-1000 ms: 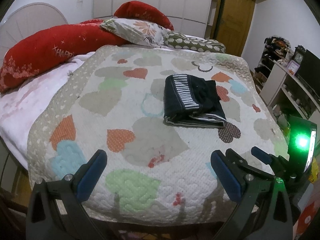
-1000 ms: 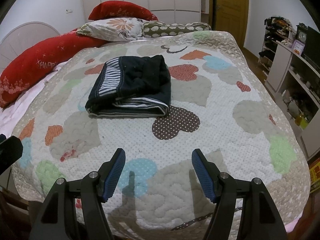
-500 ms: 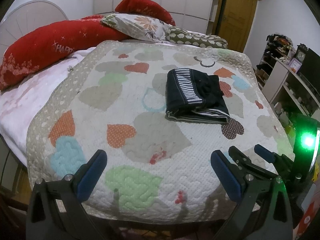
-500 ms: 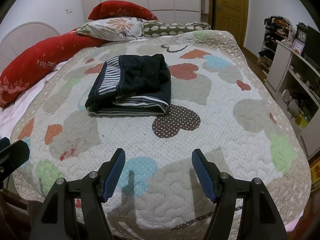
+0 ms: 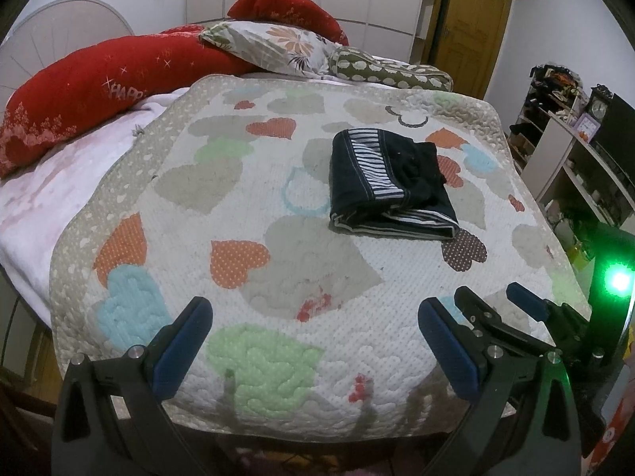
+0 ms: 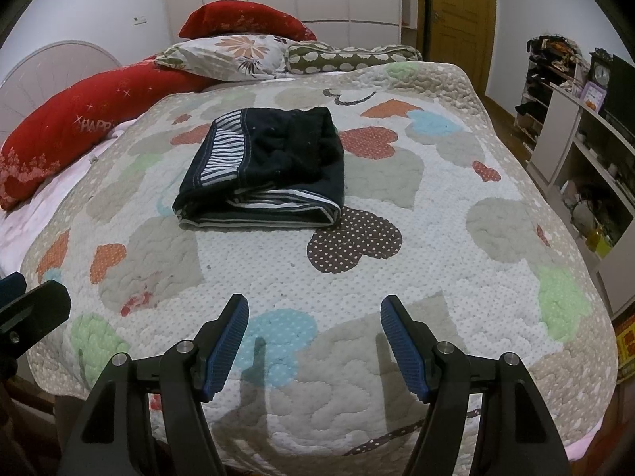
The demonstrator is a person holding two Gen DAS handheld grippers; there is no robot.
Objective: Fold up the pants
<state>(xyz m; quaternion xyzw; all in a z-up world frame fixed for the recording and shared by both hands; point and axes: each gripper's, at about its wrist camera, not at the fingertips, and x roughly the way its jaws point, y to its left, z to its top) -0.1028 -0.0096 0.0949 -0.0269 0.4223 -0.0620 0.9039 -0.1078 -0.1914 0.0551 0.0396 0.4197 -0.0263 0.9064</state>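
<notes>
Both grippers spread and empty at the bed's foot, folded pants lying ahead.

The left gripper (image 5: 313,341) and right gripper (image 6: 313,337) hover jaws apart, holding nothing. The dark navy folded pants with striped waistband (image 6: 266,174) rest mid-quilt, well apart, ahead-right of the left gripper and ahead-left of the right, which looks nearer. The bundle's long axis runs crosswise. Nothing on the heart-patterned quilt (image 6: 436,238) blocks them; the red pillows (image 5: 99,91) lie beyond.

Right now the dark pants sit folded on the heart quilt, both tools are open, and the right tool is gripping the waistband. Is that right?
Not quite. The right tool grips nothing: in the right wrist view it is open and empty near the foot of the heart quilt, well short of the dark pants. The rest holds: the pants sit folded, and the left tool is open too.
</notes>
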